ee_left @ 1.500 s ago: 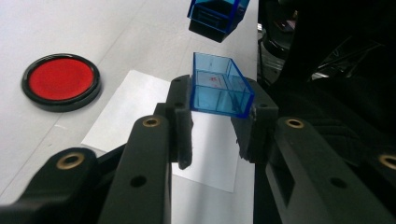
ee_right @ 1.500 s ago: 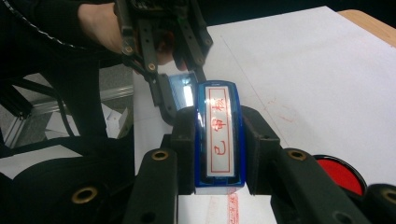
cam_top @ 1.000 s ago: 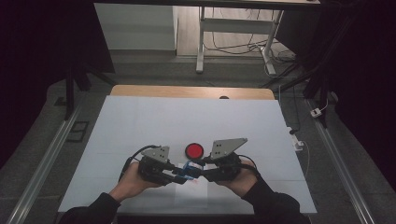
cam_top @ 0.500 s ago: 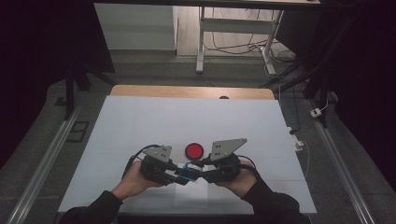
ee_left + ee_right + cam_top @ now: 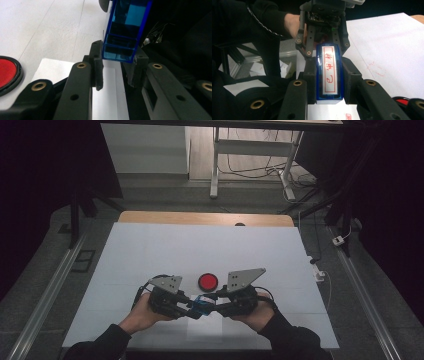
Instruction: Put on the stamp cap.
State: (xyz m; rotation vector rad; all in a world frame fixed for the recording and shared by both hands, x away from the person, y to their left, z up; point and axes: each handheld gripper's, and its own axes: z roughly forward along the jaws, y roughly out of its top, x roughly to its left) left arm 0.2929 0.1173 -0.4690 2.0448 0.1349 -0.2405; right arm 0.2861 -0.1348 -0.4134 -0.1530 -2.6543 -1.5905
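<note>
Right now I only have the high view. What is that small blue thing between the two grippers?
Observer: It is a blue stamp. The right gripper view shows its white face with red characters inside a red frame.
Operator: Is it held, or just lying on the table between them?
Observer: It is held at both ends. The right gripper presses its pads on the stamp's long sides, and the left gripper clamps the other end, which is see-through blue.

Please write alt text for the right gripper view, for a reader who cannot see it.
The right gripper holds a blue stamp with red characters on its white face between its fingers. The left gripper clamps its far end, above white paper.
</note>
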